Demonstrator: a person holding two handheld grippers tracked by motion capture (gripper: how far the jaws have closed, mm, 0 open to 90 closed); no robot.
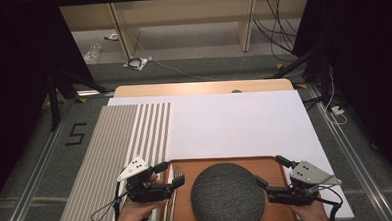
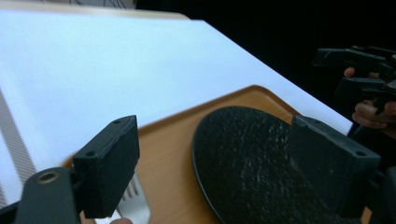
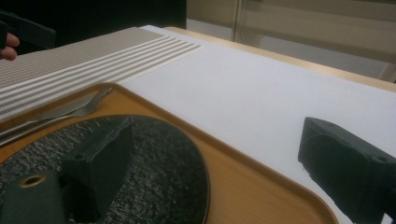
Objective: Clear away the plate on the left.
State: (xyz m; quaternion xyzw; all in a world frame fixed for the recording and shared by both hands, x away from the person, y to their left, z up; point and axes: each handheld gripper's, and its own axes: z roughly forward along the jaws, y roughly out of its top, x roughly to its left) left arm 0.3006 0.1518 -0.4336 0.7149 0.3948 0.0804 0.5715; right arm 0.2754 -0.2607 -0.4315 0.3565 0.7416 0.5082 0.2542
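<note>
Because the left gripper (image 1: 168, 175) and right gripper (image 1: 270, 172) are both wide open and empty, a bump could slide the round dark stone plate (image 1: 227, 195) on the near brown wooden tray (image 1: 266, 162).

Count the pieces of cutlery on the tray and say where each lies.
2 that I can make out: a fork and a second utensil beside it, both on the wooden tray left of the dark plate. Others may be hidden.

Lab recording bay, black curtains (image 1: 12, 73), floor rails (image 1: 31, 172), loose cables (image 1: 275, 22)
</note>
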